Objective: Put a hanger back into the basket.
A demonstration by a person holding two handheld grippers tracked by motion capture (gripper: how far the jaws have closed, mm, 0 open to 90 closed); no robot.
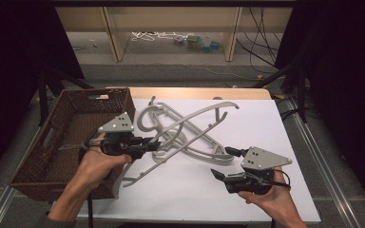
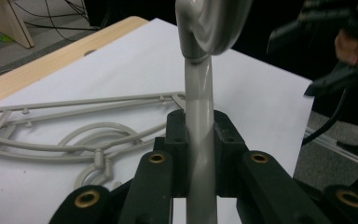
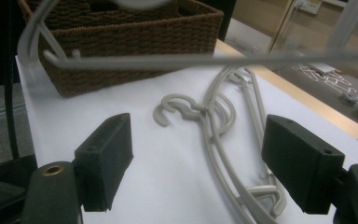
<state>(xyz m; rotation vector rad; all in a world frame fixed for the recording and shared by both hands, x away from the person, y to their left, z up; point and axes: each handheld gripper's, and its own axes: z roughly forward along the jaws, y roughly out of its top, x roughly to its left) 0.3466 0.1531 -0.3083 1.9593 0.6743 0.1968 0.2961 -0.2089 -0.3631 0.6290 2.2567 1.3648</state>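
My left gripper (image 1: 147, 142) is shut on a grey plastic hanger (image 1: 190, 116) and holds it off the white sheet, just right of the basket. In the left gripper view its jaws (image 2: 199, 128) clamp the hanger's thick stem (image 2: 199, 93) below the curved hook. Other grey hangers (image 1: 171, 135) lie tangled on the sheet under it. My right gripper (image 1: 223, 162) stands open at the lower right of the pile, with nothing between its pads (image 3: 106, 156). In the right gripper view the lifted hanger (image 3: 177, 60) crosses the top, blurred, above the lying hangers (image 3: 214, 126).
A brown wicker basket (image 1: 95, 93) stands at the table's left edge, also seen behind the hangers (image 3: 135, 42). A white sheet (image 1: 266, 133) covers the wooden table. Cables and shelving stand on the floor beyond the far edge.
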